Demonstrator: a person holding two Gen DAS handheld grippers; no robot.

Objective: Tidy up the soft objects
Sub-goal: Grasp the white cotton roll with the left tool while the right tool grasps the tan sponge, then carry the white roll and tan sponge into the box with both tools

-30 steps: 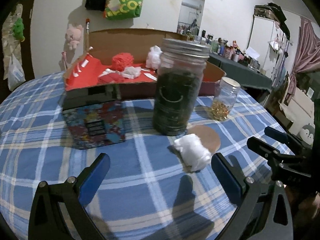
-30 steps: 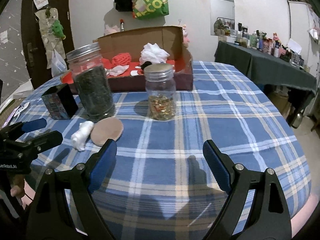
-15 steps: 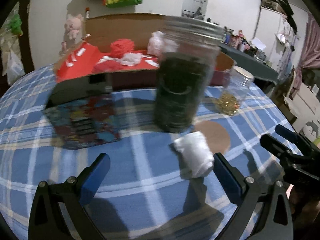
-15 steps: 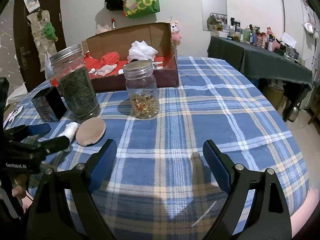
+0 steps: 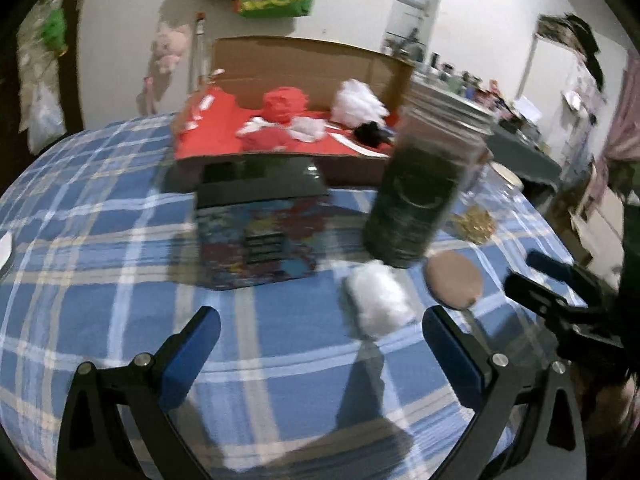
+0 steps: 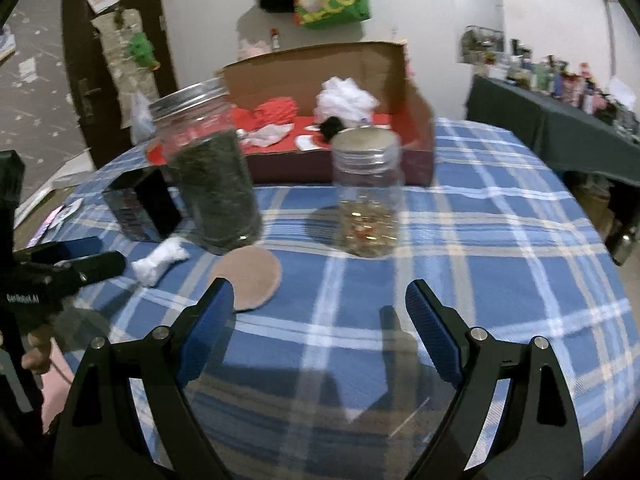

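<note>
The white wad (image 5: pixel 376 304) lay on the tablecloth (image 5: pixel 100 320) just near of the big jar (image 5: pixel 420 196), beside the brown pad (image 5: pixel 454 278). It looked light and squashy, best pinched across its middle. The left gripper (image 5: pixel 320 348) and right gripper (image 6: pixel 320 320) gaped, holding nothing.

Both the left gripper (image 5: pixel 320 344) and the right gripper (image 6: pixel 318 316) have black frames with silver screws. Blue pads (image 6: pixel 430 330) line the fingers. White lettering marks the left gripper's side.
</note>
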